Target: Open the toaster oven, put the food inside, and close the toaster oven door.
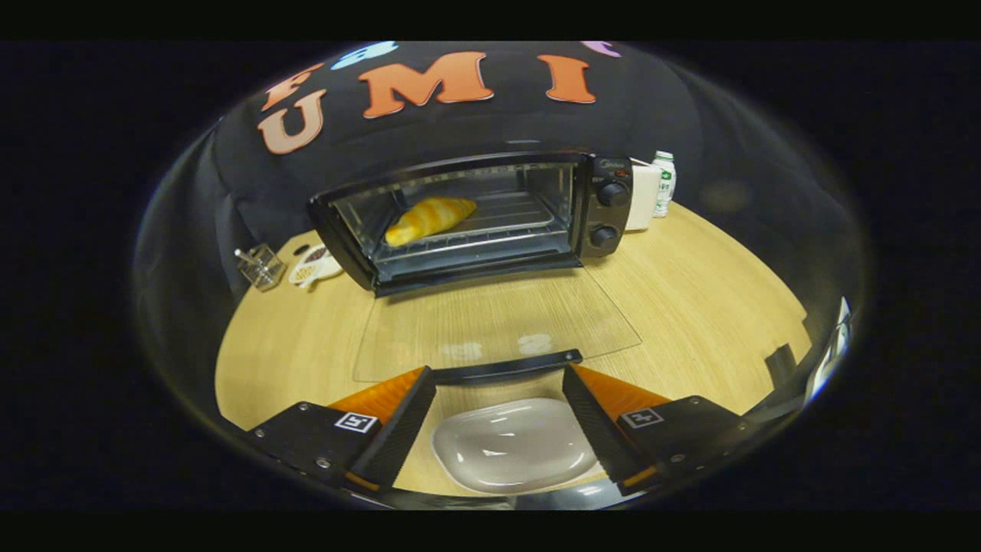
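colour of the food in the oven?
Golden yellow with paler stripes; the croissant on the oven rack, gripper view. Gripper open.

A light wood-grain desk [690, 307] with a curved far edge is seen under even overhead light. Black cloth [475, 130] is hung behind it as the booth wall. Soft reflections are cast on the desk surface. Dark surroundings are seen beyond the desk's sides.

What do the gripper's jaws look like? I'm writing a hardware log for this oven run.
The two-finger gripper has two flat, wedge-shaped black fingers with ribbed inner faces and bright orange upper panels. Each sits on a black block fixed with small silver screws and marked with a square black-and-white tag. The jaws stand apart. No cables are visible.
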### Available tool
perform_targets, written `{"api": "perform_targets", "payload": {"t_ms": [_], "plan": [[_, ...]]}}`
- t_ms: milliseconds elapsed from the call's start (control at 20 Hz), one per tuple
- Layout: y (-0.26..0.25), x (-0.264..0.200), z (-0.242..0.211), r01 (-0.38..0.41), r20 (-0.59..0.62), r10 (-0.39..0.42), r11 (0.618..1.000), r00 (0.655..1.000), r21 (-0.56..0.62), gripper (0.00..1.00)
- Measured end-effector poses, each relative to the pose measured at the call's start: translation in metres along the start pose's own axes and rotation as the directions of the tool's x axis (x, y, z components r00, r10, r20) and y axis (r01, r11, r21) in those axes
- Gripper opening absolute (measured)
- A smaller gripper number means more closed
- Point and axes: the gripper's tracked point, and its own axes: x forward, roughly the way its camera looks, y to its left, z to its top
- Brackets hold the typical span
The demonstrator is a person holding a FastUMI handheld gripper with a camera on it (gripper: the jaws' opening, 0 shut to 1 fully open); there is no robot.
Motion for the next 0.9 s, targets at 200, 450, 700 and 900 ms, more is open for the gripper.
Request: {"api": "perform_targets", "payload": {"t_ms": [200,450,700,900], "plan": [[-0.001,0.014,-0.014,0.027,-0.065,-0.034,0.995,0.997,-0.094,1.0],[0.003,0.026,-0.025,0.02,-0.148,-0.039,0.992,0.988,-0.127,1.0],[0.004,0.042,-0.033,0.024,-0.211,-0.052,0.991,0.976,-0.135,1.0],[0.009,0.049,-0.034,0.02,-0.22,-0.042,0.994,0.975,-0.104,1.0]]}}
